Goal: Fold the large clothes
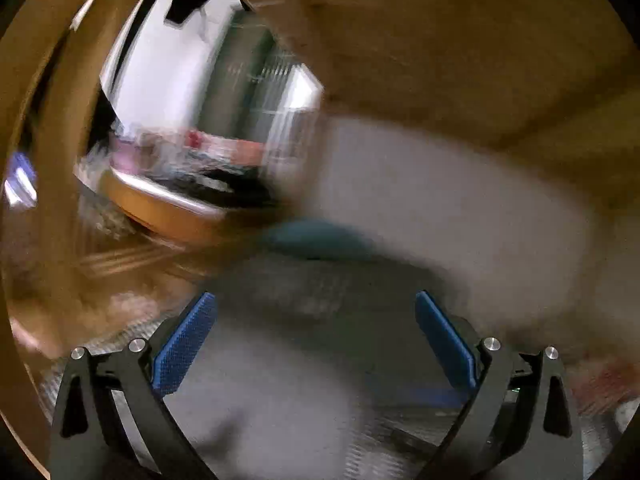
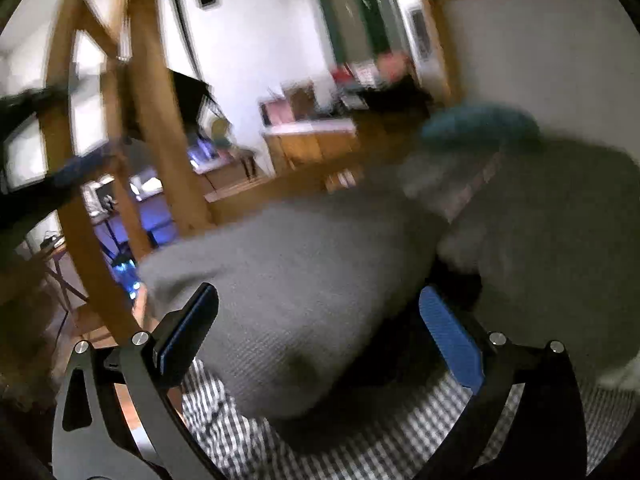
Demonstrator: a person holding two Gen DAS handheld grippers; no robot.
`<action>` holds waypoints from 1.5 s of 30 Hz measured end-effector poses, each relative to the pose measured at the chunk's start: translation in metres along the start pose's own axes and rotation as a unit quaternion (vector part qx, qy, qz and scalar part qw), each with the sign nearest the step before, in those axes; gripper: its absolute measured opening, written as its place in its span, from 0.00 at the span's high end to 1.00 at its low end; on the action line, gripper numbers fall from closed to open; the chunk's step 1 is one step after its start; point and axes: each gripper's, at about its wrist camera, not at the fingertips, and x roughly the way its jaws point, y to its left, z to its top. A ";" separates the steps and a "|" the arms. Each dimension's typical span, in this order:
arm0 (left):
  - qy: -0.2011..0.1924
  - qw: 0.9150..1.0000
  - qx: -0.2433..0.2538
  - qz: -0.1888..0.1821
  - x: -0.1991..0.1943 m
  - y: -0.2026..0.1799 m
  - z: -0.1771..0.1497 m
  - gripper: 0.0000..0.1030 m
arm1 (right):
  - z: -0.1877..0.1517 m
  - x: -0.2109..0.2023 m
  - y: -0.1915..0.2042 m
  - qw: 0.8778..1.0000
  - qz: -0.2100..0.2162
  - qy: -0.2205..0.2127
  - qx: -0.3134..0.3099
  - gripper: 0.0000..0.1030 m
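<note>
Left wrist view, heavily blurred: left gripper [image 1: 316,320] with jaws wide and nothing between the blue pads [image 1: 184,346] — grey garment [image 1: 420,200] spreads ahead and beneath, a teal item [image 1: 316,238] beyond it. Right wrist view: right gripper [image 2: 320,320] jaws wide, empty — the grey garment [image 2: 304,276] lies bunched between and ahead of the fingers on a checked cloth [image 2: 224,428], near its front edge; wooden posts [image 2: 160,120] stand at left.

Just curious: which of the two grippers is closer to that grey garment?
Right, though blur makes it a close call. The right gripper is open with the grey garment bulging between its fingers. The left gripper is open over blurred grey cloth.
</note>
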 end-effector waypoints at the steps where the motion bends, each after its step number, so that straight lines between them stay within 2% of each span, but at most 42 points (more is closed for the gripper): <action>1: 0.038 0.998 0.023 0.036 0.024 0.011 0.005 0.06 | 0.000 0.000 0.008 1.000 0.000 -0.003 -0.017 0.03; 2: 0.086 0.994 0.041 0.059 0.043 0.001 -0.004 0.06 | -0.002 0.004 0.018 0.999 -0.011 0.002 -0.038 0.03; 3: 0.164 0.983 0.052 0.068 0.083 0.005 -0.018 0.06 | -0.008 0.019 0.031 0.998 -0.024 0.023 -0.062 0.03; 4: 0.222 0.971 0.060 0.071 0.104 0.011 -0.029 0.06 | -0.009 0.031 0.037 0.996 -0.028 0.042 -0.067 0.03; 5: 0.261 0.961 0.066 0.067 0.118 0.012 -0.036 0.06 | -0.018 0.051 0.041 0.994 -0.039 0.077 -0.071 0.03; 6: 0.306 0.947 0.076 0.062 0.139 0.017 -0.055 0.05 | -0.021 0.066 0.045 0.991 -0.050 0.096 -0.073 0.03; 7: 0.302 0.949 0.076 0.059 0.139 0.021 -0.074 0.04 | -0.032 0.078 0.044 0.989 -0.059 0.109 -0.080 0.03; 9: 0.286 0.956 0.055 0.045 0.137 0.030 -0.085 0.04 | -0.052 0.093 0.047 0.985 -0.081 0.112 -0.100 0.03; 10: 0.286 0.956 0.056 0.044 0.128 0.029 -0.071 0.04 | -0.056 0.093 0.042 0.986 -0.079 0.113 -0.089 0.03; 11: 0.286 0.955 0.059 0.045 0.152 0.033 -0.086 0.04 | -0.058 0.095 0.038 0.988 -0.072 0.116 -0.074 0.03; 12: 0.286 0.955 0.062 0.046 0.150 0.030 -0.088 0.04 | -0.055 0.099 0.039 0.988 -0.069 0.118 -0.071 0.03; 13: 0.286 0.955 0.062 0.046 0.149 0.044 -0.099 0.04 | -0.055 0.101 0.034 0.988 -0.066 0.123 -0.062 0.03; 15: 0.285 0.955 0.069 0.053 0.196 0.059 -0.122 0.04 | -0.050 0.110 0.030 0.987 -0.068 0.138 -0.037 0.03; 16: 0.282 0.955 0.073 0.056 0.198 0.054 -0.125 0.04 | -0.049 0.109 0.030 0.987 -0.071 0.140 -0.032 0.03; 17: 0.278 0.956 0.077 0.059 0.225 0.054 -0.128 0.04 | -0.046 0.102 0.030 0.988 -0.072 0.135 -0.023 0.03; 18: 0.272 0.957 0.080 0.060 0.230 0.055 -0.128 0.04 | -0.041 0.098 0.032 0.989 -0.069 0.128 -0.012 0.03; 20: 0.233 0.966 0.085 0.075 0.226 0.066 -0.116 0.04 | -0.041 0.070 0.032 0.992 -0.056 0.112 0.022 0.03; 22: 0.163 0.977 0.103 0.093 0.177 0.059 -0.109 0.04 | -0.045 0.023 0.033 0.995 -0.032 0.081 0.059 0.03; 23: 0.139 0.979 0.107 0.101 0.153 0.055 -0.109 0.04 | -0.049 0.005 0.034 0.995 -0.031 0.072 0.063 0.03; 25: 0.124 0.981 0.095 0.111 0.106 0.050 -0.114 0.04 | -0.061 -0.038 0.047 0.996 -0.042 0.052 0.063 0.03; 28: 0.145 0.986 0.049 0.072 0.042 0.052 -0.130 0.04 | -0.080 -0.086 0.062 0.996 -0.058 0.034 0.064 0.03; 29: 0.149 0.985 0.045 0.072 0.030 0.051 -0.136 0.04 | -0.090 -0.103 0.071 0.995 -0.068 0.031 0.064 0.03; 34: 0.161 0.980 0.078 0.087 -0.052 0.035 -0.169 0.04 | -0.113 -0.153 0.105 0.994 -0.099 0.034 0.029 0.03; 38: 0.182 0.977 0.077 0.076 -0.094 0.027 -0.184 0.04 | -0.122 -0.183 0.119 0.994 -0.093 0.030 0.040 0.03; 41: 0.199 0.971 0.081 0.105 -0.117 0.023 -0.191 0.04 | -0.135 -0.207 0.130 0.993 -0.104 0.037 0.042 0.03; 45: 0.218 0.971 0.064 0.081 -0.147 0.031 -0.196 0.04 | -0.150 -0.215 0.139 0.991 -0.115 0.050 0.054 0.03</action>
